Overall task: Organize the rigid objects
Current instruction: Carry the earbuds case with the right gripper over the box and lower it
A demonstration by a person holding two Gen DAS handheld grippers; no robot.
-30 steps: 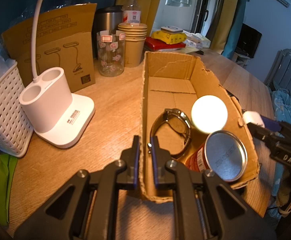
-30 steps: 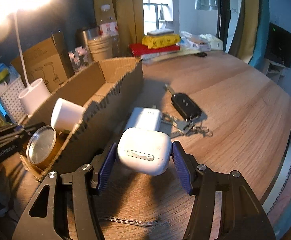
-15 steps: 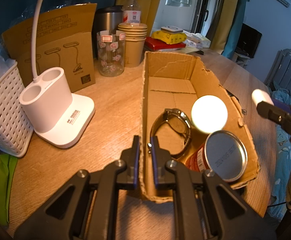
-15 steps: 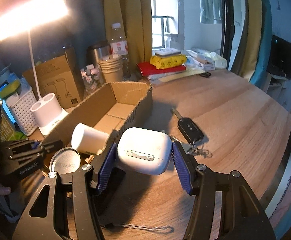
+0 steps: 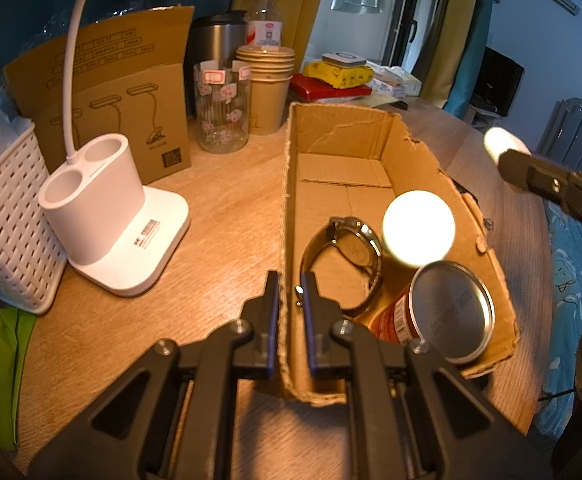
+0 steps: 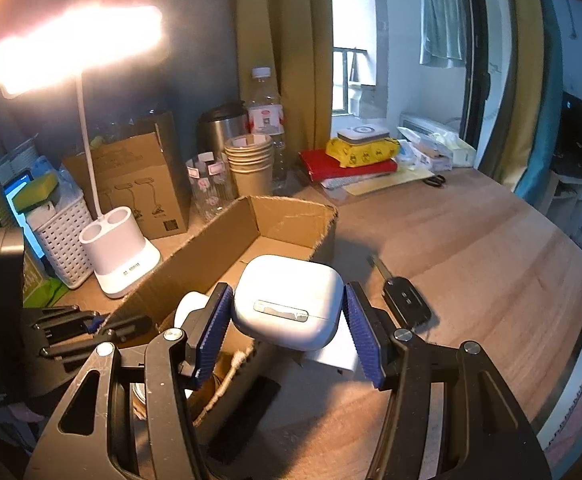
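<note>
The right tool (image 6: 287, 334) is clamped on a white earbud case (image 6: 287, 302), its blue ribbed pads pressed to the case's two sides, and the case hangs in the air above the right wall of the cardboard box (image 6: 227, 240) — over the rim, clear of the tabletop (image 6: 471, 264). Just beneath and behind it a second white case (image 6: 335, 354) lies flat on the wood, and a black car key (image 6: 405, 304) rests near it to the right.

The left tool (image 5: 290, 300) is closed on the box's left wall, one pad outside and one inside, the cardboard pinched between them. Inside the box, nearest that tool, lies a metal wristwatch (image 5: 345, 264); beside it sits a tin can (image 5: 447, 314) on its side with its silver end facing up, and behind those a white cup (image 5: 418, 229), glaring under the light. The far half of the box floor is bare.

Left of the box stands a white desk lamp (image 5: 113, 216) with two round holders in its base, and a white woven basket (image 5: 9, 220) just beyond it. Behind are a printed cardboard carton (image 5: 107, 92), a patterned glass jar (image 5: 222, 110), a stack of paper cups (image 5: 266, 88) and a steel flask (image 5: 217, 46).
</note>
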